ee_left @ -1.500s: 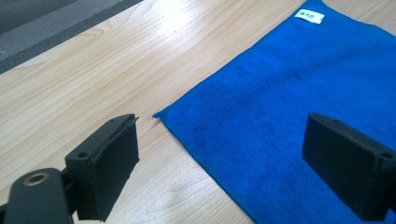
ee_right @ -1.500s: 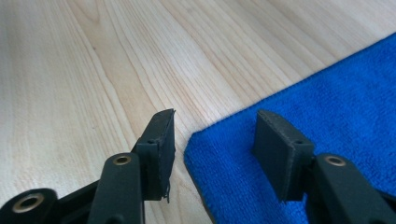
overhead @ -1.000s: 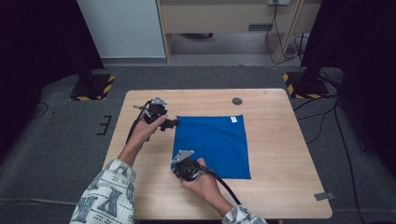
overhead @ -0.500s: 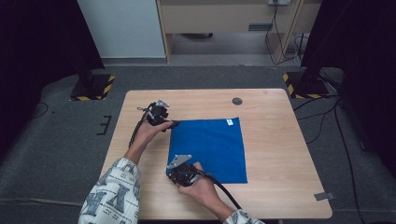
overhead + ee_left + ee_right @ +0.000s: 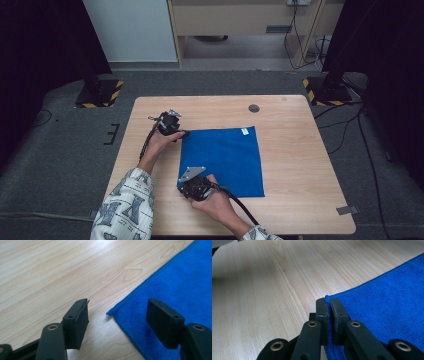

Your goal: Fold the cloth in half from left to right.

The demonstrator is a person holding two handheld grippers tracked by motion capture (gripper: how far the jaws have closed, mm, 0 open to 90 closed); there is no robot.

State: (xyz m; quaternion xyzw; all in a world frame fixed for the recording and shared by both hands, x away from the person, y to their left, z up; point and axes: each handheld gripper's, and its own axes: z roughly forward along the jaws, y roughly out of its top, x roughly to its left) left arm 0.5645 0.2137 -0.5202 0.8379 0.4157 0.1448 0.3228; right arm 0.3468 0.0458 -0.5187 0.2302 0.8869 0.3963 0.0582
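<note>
A blue cloth (image 5: pixel 225 157) lies flat on the wooden table (image 5: pixel 300 150). My left gripper (image 5: pixel 182 134) is low at the cloth's far left corner. In the left gripper view its jaws straddle that corner (image 5: pixel 110 313), one pad over bare wood and the other pad (image 5: pixel 163 321) over the blue cloth (image 5: pixel 180 285). The jaws have just been closing, and they stand apart without pressing the fabric. My right gripper (image 5: pixel 184 186) is at the near left corner. In the right gripper view (image 5: pixel 329 302) it is shut on the hem of the cloth (image 5: pixel 387 297).
A small white tag (image 5: pixel 245 131) sits at the cloth's far right corner. A dark round grommet (image 5: pixel 254 108) is set in the table beyond it. A strip of tape (image 5: pixel 346 210) lies near the front right edge. Bare wood extends right of the cloth.
My left hand has come down and a little to the right, to the cloth's far left corner. The right hand has stayed at the near left corner.
</note>
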